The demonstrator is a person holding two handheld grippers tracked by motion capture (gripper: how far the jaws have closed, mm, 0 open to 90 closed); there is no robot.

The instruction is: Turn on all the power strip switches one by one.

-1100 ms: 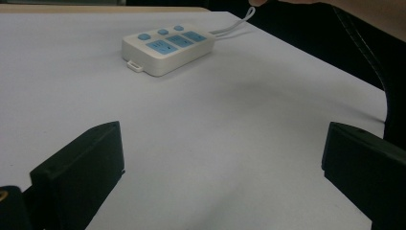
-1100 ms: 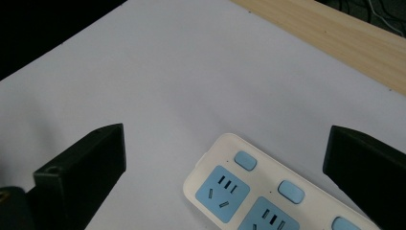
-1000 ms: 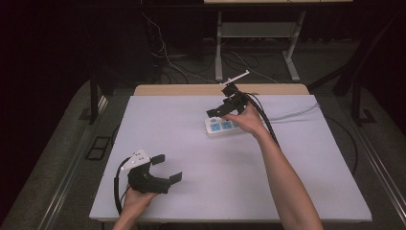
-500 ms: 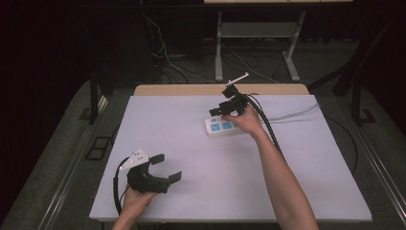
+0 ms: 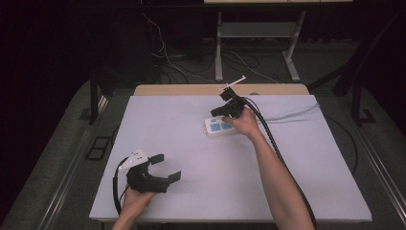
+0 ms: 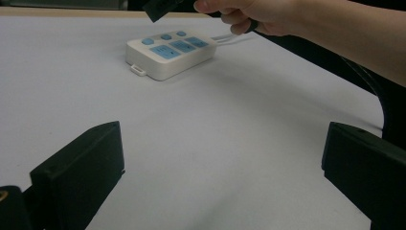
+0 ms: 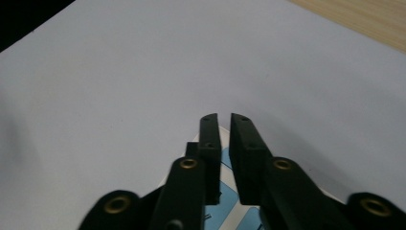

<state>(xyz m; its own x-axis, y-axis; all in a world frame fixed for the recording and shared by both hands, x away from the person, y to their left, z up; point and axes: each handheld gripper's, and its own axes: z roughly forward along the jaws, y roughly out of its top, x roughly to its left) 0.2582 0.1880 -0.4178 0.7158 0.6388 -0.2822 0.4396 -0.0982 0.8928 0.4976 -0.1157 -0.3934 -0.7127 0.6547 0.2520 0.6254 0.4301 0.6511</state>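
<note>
White power strip [image 5: 221, 127] with blue sockets lies directly under right tongs [image 5: 229, 106], jaws nearly clenched, nothing between. Left tongs [image 5: 165, 167] released, resting on desk [image 5: 297, 163] well apart. Risk: a downward press off-centre could skid or tip strip.

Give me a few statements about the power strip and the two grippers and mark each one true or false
1. The left gripper has its jaws spread wide apart. True.
2. The power strip is black with red sockets. False: it is white with blue sockets.
3. The right gripper is above the power strip, jaws nearly closed. True.
4. The left gripper is clamped on the power strip. False: it is at the near left of the table, far from the strip.
5. A cable runs from the strip toward the table's right edge. True.
</note>
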